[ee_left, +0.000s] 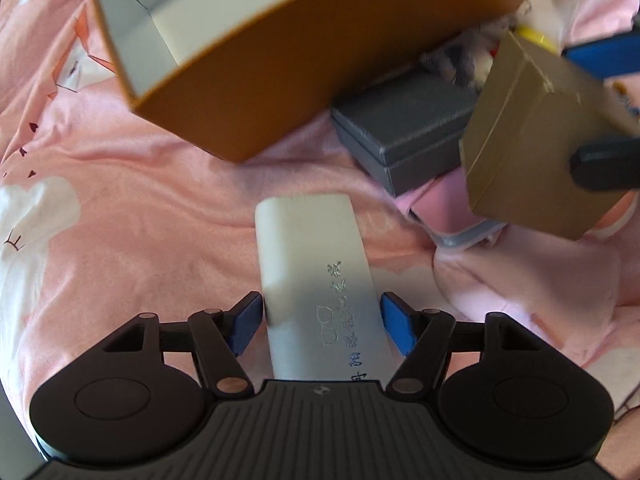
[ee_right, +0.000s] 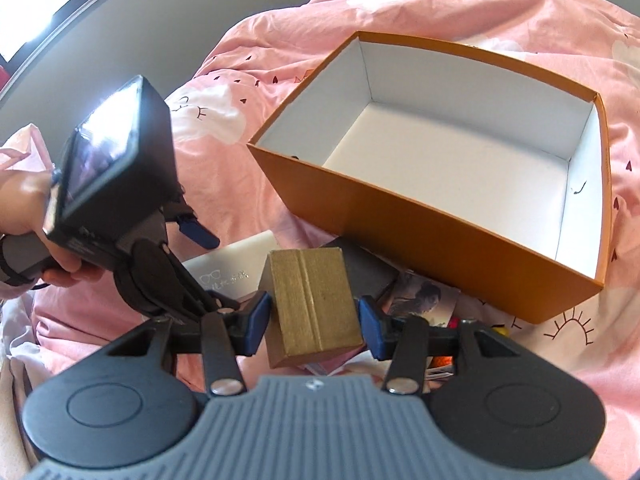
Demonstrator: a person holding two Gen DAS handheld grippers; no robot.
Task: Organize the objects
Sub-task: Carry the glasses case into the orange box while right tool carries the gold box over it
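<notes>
My left gripper [ee_left: 322,320] is shut on a white glasses case [ee_left: 312,264] with printed glasses and lettering, held over the pink bedding; it also shows in the right wrist view [ee_right: 228,268]. My right gripper [ee_right: 314,322] is shut on a small gold box [ee_right: 314,304], seen at the right of the left wrist view [ee_left: 528,148]. An open orange box [ee_right: 420,216] with a white, empty inside sits on the bed ahead, also in the left wrist view [ee_left: 256,80].
A grey textured box [ee_left: 404,136] lies beside the orange box. A pink-lidded container [ee_left: 444,208] and a photo card [ee_right: 420,296] lie among small items. Pink patterned bedding [ee_left: 120,200] covers the surface. A grey wall [ee_right: 180,4] stands behind.
</notes>
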